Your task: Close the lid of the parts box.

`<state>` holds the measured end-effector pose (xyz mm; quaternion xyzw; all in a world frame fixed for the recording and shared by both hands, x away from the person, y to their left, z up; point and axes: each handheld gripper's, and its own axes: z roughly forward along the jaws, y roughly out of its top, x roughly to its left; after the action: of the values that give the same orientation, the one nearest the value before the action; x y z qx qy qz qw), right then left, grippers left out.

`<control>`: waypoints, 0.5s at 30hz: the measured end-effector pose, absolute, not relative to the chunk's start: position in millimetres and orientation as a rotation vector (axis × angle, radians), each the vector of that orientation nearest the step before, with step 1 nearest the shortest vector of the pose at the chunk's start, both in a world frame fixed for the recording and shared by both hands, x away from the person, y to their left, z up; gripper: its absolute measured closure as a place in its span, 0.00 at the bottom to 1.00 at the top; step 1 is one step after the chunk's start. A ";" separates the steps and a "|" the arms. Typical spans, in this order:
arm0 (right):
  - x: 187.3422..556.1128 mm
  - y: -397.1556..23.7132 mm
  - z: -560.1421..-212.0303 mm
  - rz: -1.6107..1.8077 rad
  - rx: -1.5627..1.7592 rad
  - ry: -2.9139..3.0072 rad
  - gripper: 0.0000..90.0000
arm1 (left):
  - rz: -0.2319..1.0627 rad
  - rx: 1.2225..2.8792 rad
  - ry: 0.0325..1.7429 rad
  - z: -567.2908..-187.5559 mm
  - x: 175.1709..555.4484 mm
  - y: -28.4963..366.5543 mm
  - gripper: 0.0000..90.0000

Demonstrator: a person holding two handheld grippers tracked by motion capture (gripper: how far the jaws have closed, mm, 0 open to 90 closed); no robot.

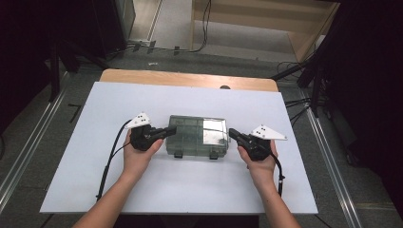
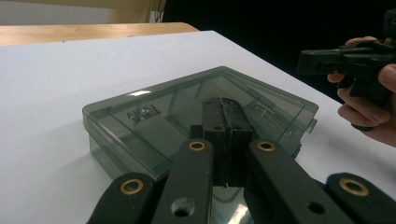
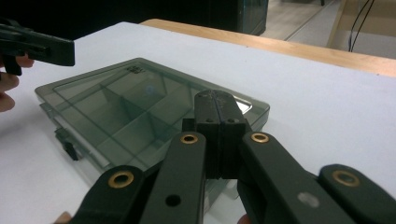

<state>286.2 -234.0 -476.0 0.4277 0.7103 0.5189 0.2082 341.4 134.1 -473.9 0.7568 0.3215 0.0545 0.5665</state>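
Smoky clear plastic makes up the box (image 1: 198,136), a flat compartment case lying shut in the middle of the white table (image 1: 95,185), its two dark latches on the edge nearest the person. It looks light, stiff and hard, with smooth faces that shut jaws would likely slide on; the thin lid may flex or crack if pinched hard. The short ends, or the latch tabs, seem the sound places to take hold.

From the high view, the left gripper (image 1: 171,129) has its tip at the box's left end and the right gripper (image 1: 233,133) sits just beside the right end. Whether either touches the plastic I cannot tell. Both pairs of jaws are pressed together with nothing between them, as each gripper view shows plainly.

The left gripper view (image 2: 227,114) brings out embossed lettering on the lid and the other hand (image 2: 369,100) beyond the far corner. The right gripper view (image 3: 217,109) shows the inner dividers through the lid and one latch (image 3: 69,145) on the side; the high view shows neither detail but gives the layout.
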 end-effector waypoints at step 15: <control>264.3 -222.4 -486.0 1.376 1.191 2.035 0.98 | 0.211 1.804 0.803 -485.1 313.0 133.7 0.98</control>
<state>264.3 -222.4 -486.0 0.4271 0.7297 0.4934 0.2041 313.0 133.7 -485.1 0.7610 0.3386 0.0890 0.5461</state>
